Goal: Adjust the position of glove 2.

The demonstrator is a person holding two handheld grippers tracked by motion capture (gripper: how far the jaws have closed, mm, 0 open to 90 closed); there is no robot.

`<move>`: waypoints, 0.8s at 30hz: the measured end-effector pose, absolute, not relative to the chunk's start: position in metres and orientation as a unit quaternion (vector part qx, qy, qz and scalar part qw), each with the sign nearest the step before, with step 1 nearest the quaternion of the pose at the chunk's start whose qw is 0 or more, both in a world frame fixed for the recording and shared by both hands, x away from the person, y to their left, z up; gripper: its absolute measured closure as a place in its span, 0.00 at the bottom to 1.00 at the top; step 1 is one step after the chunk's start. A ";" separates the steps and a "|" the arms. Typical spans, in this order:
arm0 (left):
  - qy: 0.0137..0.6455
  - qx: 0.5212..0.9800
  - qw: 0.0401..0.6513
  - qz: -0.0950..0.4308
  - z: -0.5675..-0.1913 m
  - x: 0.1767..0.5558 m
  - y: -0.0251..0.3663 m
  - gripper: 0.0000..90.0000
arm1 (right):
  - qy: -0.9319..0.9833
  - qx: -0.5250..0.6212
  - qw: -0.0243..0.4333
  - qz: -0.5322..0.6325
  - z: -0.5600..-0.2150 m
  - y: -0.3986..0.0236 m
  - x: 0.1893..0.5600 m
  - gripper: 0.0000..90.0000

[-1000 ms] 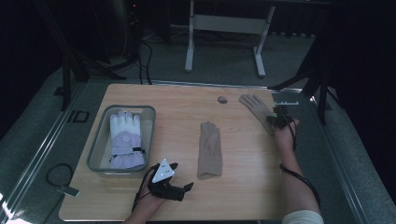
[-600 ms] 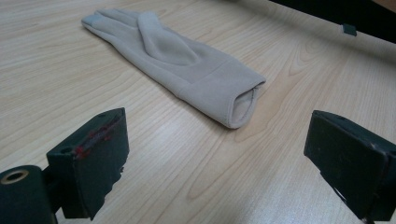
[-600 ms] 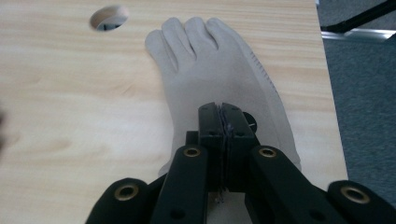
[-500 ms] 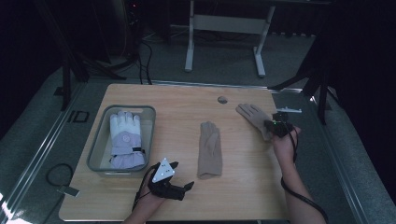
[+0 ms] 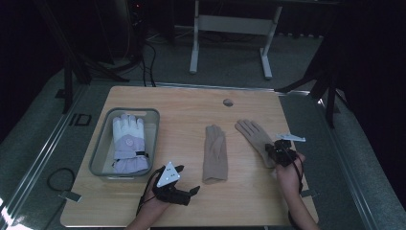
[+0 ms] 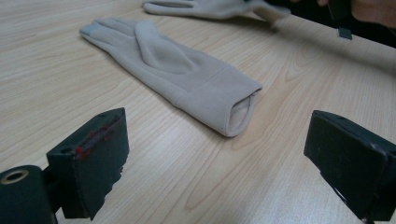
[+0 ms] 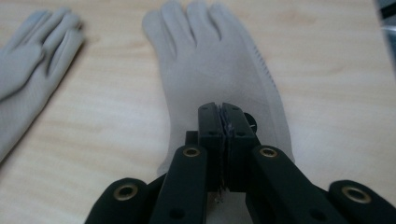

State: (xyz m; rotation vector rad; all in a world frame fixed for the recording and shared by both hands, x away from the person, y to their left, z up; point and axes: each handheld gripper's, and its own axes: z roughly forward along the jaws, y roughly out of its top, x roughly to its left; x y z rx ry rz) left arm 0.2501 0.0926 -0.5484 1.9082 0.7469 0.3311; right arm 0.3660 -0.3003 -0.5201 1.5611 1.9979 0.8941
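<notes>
Down on the wooden table (image 5: 191, 110), the left gripper (image 5: 178, 191) rests wide open, holding nothing. Nearby, the right gripper (image 5: 280, 152) pinches a tan glove (image 5: 254, 134). Another tan glove (image 5: 215, 153) lies between. Farther left, a tray (image 5: 98, 158) holds a white glove (image 5: 128, 143). Beyond, dark floor (image 5: 230, 62).

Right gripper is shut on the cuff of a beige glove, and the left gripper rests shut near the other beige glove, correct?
Not quite: the left gripper is open, jaws wide apart in the left gripper view. The right gripper is shut on its beige glove.
</notes>
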 end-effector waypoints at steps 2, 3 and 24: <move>0.310 0.792 0.508 0.137 -0.549 0.250 0.093 0.07 | 0.727 0.566 0.218 0.322 -0.525 -0.298 0.360 0.97; 0.311 0.792 0.507 0.137 -0.549 0.250 0.093 0.07 | 0.728 0.565 0.215 0.322 -0.527 -0.297 0.358 0.97; 0.302 0.796 0.508 0.135 -0.549 0.249 0.091 0.07 | 0.773 0.502 0.187 0.339 -0.524 -0.299 0.362 0.69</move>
